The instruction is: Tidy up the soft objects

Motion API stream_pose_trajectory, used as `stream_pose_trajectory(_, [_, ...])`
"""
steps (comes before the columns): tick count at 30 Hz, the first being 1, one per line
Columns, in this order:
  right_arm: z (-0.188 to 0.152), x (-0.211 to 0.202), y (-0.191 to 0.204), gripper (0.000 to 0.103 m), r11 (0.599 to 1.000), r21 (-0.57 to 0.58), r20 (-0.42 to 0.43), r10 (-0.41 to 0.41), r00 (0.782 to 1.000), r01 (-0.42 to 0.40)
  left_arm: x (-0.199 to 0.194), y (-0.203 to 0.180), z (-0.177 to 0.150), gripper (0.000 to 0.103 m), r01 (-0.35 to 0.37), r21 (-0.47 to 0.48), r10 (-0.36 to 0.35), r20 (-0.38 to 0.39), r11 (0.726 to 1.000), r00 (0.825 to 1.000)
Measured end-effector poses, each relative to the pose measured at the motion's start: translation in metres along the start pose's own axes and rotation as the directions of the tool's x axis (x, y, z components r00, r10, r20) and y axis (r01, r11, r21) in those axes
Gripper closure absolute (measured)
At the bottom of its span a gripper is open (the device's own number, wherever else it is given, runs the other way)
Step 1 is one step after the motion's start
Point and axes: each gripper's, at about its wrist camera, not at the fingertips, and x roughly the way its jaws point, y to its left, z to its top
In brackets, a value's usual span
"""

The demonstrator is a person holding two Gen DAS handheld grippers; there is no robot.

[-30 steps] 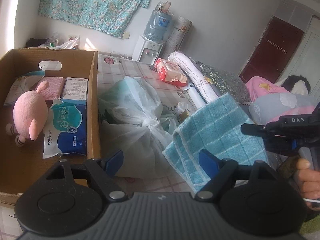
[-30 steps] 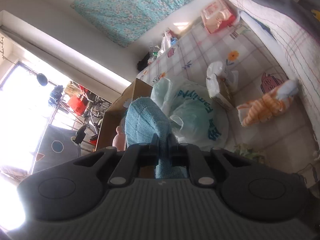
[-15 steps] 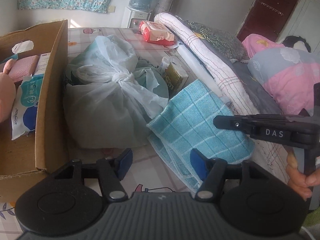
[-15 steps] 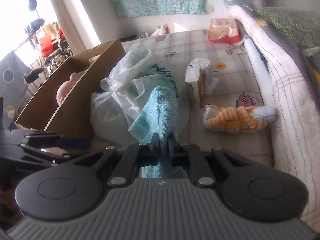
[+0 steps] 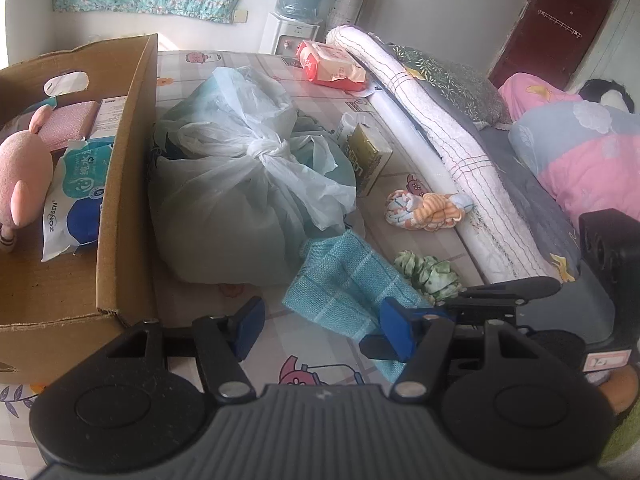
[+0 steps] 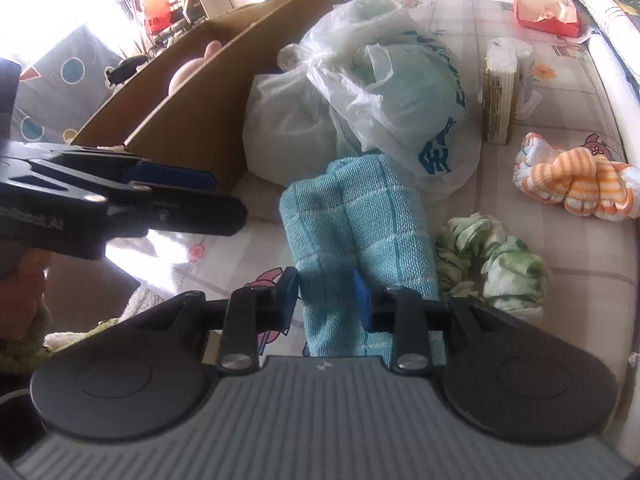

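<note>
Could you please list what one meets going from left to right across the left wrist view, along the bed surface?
Pink plush toy → wet wipes pack → cardboard box wall → tied plastic bag → blue checked towel → orange striped knotted cloth → rolled white quilt → pink pillow.

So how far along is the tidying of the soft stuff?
Done: pink plush sits in the cardboard box. In hand: right gripper jaws are opening around the blue towel. Left: striped cloth and green scrunchie lie outside.
</note>
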Motion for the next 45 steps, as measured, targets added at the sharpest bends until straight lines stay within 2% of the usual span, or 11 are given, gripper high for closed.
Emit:
stream_pose_trajectory(1, [0.0,-0.009,-0.002,0.057,1.0,0.004,0.026,0.007,1.0,-0.007,0.001,-0.001,0.0,0.038,0.001,0.0,-0.001,-0.001,1.0,1.0])
stream_pose_trajectory(2, [-0.001,-0.02,-0.007,0.055,1.0,0.014,0.058,0.012,0.998,-0.013,0.002,-0.002,-0.001,0.039,0.002,0.001,-0.002,-0.003,1.0,1.0])
stream_pose_trajectory(6, [-0.003,-0.047,-0.034,0.055,0.99,0.139,0.124,0.011,0.992,-0.029,0.011,-0.011,-0.005,0.04,0.02,0.024,-0.019,-0.038,1.0,0.999])
stream_pose_trajectory(11, [0.008,-0.043,-0.063,0.055,0.954,0.275,0.147,0.077,0.986,-0.115,0.031,-0.022,-0.015,0.04,0.079,0.039,-0.073,-0.138,0.996,0.988])
stream_pose_trajectory(14, [0.024,-0.023,-0.065,0.055,0.947,0.287,0.105,0.116,0.988,-0.142,0.046,-0.024,-0.017,0.039,0.097,0.026,-0.091,-0.183,0.995,0.979])
stream_pose_trajectory(19, [0.048,0.016,-0.058,0.055,0.972,0.223,-0.031,0.087,0.996,-0.078,0.067,-0.02,-0.014,0.038,0.123,-0.024,-0.125,-0.206,0.992,0.97])
stream_pose_trajectory(26, [0.065,0.058,-0.06,0.055,0.979,0.191,-0.195,0.11,0.975,-0.072,0.086,-0.011,-0.007,0.03,0.154,-0.081,-0.169,-0.225,0.985,0.96])
stream_pose_trajectory(31, [0.073,0.073,-0.062,0.055,0.975,0.2,-0.224,0.145,0.964,-0.101,0.091,-0.005,-0.002,0.028,0.174,-0.103,-0.192,-0.216,0.979,0.957])
stream_pose_trajectory(33, [0.075,0.074,-0.064,0.058,0.97,0.22,-0.223,0.152,0.963,-0.103,0.091,-0.003,0.0,0.028,0.18,-0.11,-0.2,-0.208,0.977,0.958])
stream_pose_trajectory(38, [0.069,0.07,-0.066,0.082,0.958,0.27,-0.216,0.156,0.964,-0.095,0.09,0.001,0.005,0.03,0.195,-0.13,-0.217,-0.177,0.972,0.96])
stream_pose_trajectory(45, [0.062,0.035,-0.068,0.088,0.918,0.376,-0.107,0.182,0.977,-0.13,0.069,-0.004,0.01,0.034,0.213,-0.078,-0.22,-0.1,0.974,0.97])
